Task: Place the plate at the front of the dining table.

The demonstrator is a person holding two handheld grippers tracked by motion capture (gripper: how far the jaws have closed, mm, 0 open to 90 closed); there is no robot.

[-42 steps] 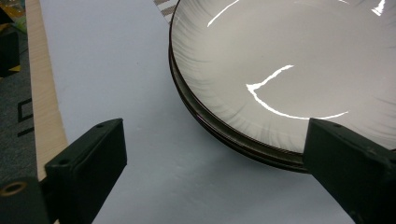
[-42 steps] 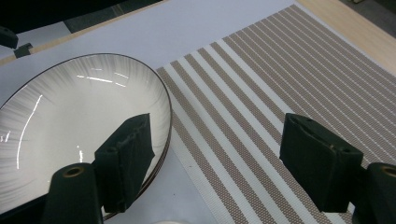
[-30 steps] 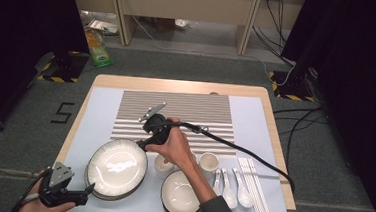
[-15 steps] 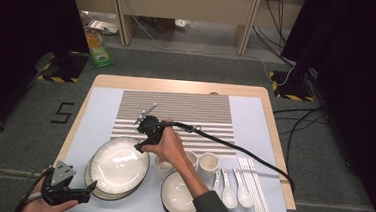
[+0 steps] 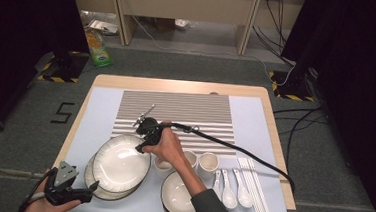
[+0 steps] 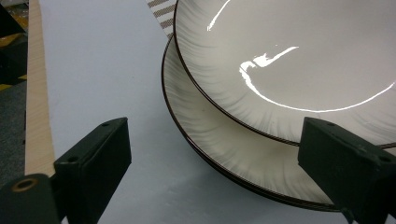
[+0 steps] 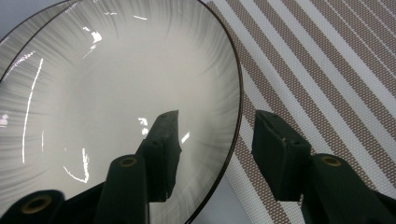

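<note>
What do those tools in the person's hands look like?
Both are black hand-held grippers with two blocky black fingers. The left gripper carries a grey three-cornered plate on top. The right gripper trails a thick black cable across the table, and that arm wears a dark grey sleeve.

Three spoons, chopsticks, cups, striped mat.

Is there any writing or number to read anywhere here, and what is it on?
"5": a black figure marked on the grey floor, left of the table.
Green packet on the floor beyond the table: it bears a blue mark, too small to read.
Plates, bowls, cups and spoons: no writing to be seen.
</note>
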